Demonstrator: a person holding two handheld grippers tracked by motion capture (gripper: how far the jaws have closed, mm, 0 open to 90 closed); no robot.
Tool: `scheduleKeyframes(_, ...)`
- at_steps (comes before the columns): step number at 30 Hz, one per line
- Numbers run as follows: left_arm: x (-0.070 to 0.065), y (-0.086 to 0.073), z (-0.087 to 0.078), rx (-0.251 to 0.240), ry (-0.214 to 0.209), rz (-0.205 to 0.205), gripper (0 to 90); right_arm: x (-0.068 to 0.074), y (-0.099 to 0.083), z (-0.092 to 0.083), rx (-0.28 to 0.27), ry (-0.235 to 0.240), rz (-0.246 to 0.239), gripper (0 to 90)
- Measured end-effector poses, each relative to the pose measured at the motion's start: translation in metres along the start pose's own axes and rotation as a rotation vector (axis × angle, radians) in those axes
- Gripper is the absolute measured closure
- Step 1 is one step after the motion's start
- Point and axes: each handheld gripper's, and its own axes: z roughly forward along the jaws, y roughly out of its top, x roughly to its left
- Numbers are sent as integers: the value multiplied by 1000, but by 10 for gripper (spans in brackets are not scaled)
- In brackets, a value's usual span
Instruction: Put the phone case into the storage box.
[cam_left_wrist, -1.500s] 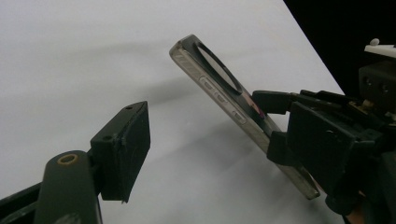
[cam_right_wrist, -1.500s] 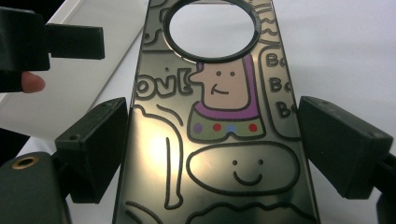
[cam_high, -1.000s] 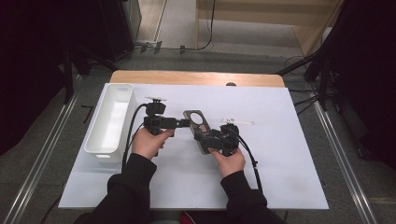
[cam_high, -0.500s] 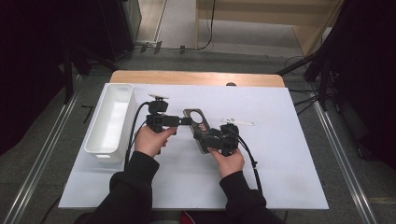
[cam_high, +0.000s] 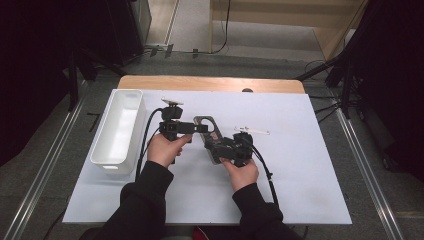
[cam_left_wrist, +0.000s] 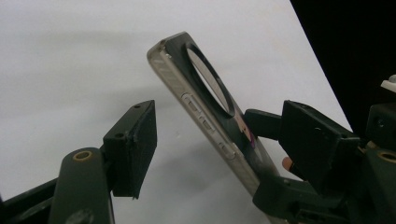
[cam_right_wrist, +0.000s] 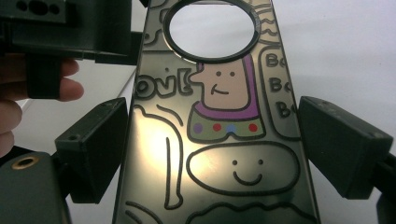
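Right gripper (cam_right_wrist: 210, 154) clamps the cartoon-printed phone case (cam_right_wrist: 215, 116) by its long edges; left gripper (cam_left_wrist: 224, 140), jaws half-wide and just closing, should straddle the case's camera-hole end squarely before pressing.

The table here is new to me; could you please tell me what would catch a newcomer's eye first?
At mid-table, the right gripper holds up a cartoon-covered phone case with a round camera hole. The left gripper, its jaws just closing, reaches its top end without pressing it. A white bin sits at the table's left.
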Motion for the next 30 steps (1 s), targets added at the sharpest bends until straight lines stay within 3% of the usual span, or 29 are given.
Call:
scheduleKeyframes(12,2,2,5,11,-9,-33,278,4,-1,1,-8,4,-6,107)
scheduleKeyframes(30,6,4,7,20,-46,-80,436,8,-2,2,-36,10,2,107)
